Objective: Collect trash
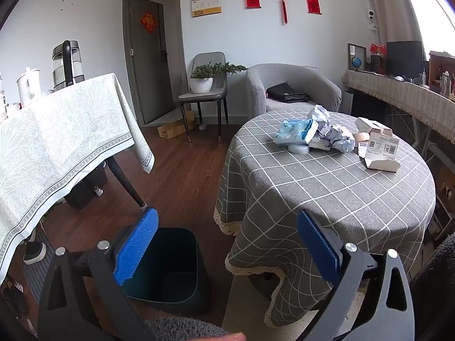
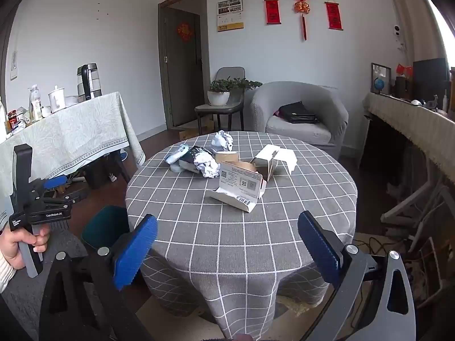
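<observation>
The left gripper [image 1: 227, 244] hangs with its blue pads wide apart and nothing between them, above the floor beside the round table [image 1: 341, 193]. The dark bin [image 1: 167, 267] stands on the floor at about seven o'clock from the table. The right gripper [image 2: 227, 247] is likewise spread and bare, facing the table's near edge. The trash sits toward the table's twelve o'clock side: a blue wrapper [image 1: 295, 132], crumpled paper [image 1: 339, 139], and an opened cardboard box [image 2: 241, 189]. What lies under the wrapper is perhaps a small lid.
</observation>
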